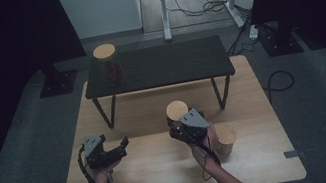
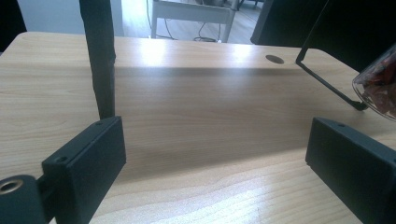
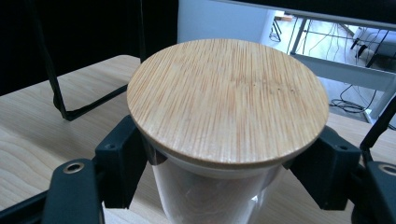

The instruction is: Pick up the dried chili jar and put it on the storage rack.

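Note:
A glass jar with a round bamboo lid (image 3: 227, 98) stands on the wooden table (image 1: 154, 169), and my right gripper (image 3: 224, 175) is shut on its glass body just under the lid. From above, that lid (image 1: 177, 109) shows just beyond the right gripper (image 1: 176, 127). My left gripper (image 1: 121, 148) hovers low over the table at the left, open with nothing between its jaws. In the left gripper view, the left gripper (image 2: 219, 154) has bare tabletop between its jaws, and a glass jar with red contents (image 2: 379, 84) shows at the right edge.
A low black shelf (image 1: 156, 67) on thin legs stands across the back of the table, with a lidded jar (image 1: 108, 63) on its left end. Another lidded jar (image 1: 225, 141) stands on the table next to the right hand. A shelf leg (image 2: 100, 60) rises ahead of the left gripper.

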Demonstrator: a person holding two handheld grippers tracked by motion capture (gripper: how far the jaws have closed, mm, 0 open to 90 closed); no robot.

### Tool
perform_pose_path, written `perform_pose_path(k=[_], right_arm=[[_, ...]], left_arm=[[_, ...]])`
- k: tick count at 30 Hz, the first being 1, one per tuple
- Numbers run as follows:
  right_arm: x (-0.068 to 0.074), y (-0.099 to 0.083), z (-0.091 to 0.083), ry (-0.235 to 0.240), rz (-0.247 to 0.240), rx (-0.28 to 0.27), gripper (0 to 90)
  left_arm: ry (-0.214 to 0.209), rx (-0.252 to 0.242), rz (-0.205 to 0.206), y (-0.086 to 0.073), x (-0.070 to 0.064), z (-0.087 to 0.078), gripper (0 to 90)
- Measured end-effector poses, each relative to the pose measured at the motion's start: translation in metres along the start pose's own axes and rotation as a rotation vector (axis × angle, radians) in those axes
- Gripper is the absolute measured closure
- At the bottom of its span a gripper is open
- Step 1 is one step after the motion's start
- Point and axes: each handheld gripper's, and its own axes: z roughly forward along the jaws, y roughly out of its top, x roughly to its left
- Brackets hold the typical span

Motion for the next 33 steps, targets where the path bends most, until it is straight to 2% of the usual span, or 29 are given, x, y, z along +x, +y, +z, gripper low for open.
perform_pose_path(k=[33], right_arm=[[-0.002, 0.024, -0.003, -0.002, -0.016, -0.021, 25.6]], left_arm=[[-0.001, -0.012, 0.003, 0.001, 0.0, -0.004, 4.6]])
